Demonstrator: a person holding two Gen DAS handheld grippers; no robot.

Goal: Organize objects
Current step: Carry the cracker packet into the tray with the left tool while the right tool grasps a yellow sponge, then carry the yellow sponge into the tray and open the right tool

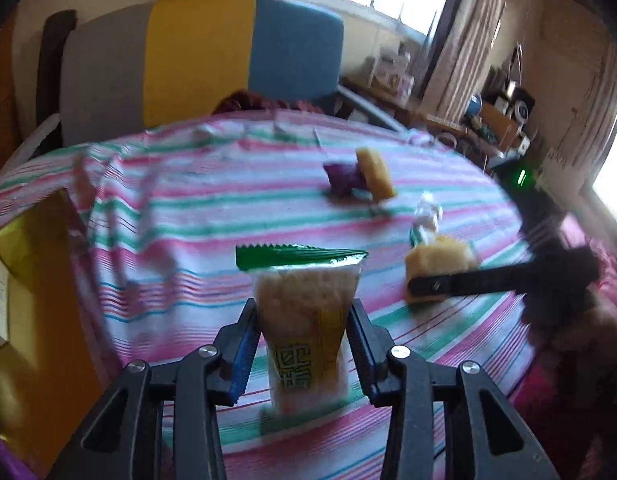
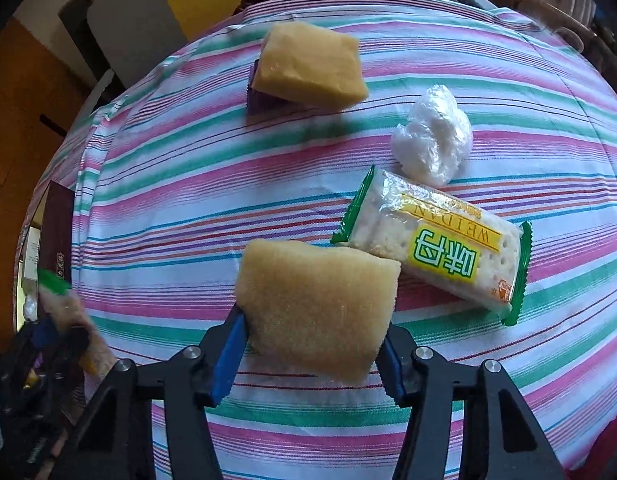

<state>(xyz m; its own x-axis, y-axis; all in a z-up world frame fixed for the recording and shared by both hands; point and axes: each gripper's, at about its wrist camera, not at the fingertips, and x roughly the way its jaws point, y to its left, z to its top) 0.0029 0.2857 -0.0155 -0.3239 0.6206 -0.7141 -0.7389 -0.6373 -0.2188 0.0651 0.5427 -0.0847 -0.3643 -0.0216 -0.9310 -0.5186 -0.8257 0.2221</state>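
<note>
On the striped worktop (image 2: 196,184): a second sponge (image 2: 310,66) on a purple block (image 2: 257,101), a crumpled plastic wad (image 2: 432,134) and a second cracker pack (image 2: 436,242) lie loose, all near one another.
Left gripper (image 1: 304,344): clenched on a cracker pack (image 1: 304,320), held upright above the cloth with its green crimped end on top.
Right gripper (image 2: 314,354): grasping a yellow sponge (image 2: 318,308) across its width, lifted just beside the lying pack.
To my left: a yellow box (image 1: 28,280) stands at the worktop's edge, probably where these things belong.
Cracker pack handling: light, with a slick film and brittle contents, I judge; I grip the body across its short sides, gently, never the thin crimped flap.
Sponge handling: very light, soft and springy; it squashes between the pads, so a mid-body hold with moderate squeeze suits.
Risk: the film may slide if my grip slackens.
</note>
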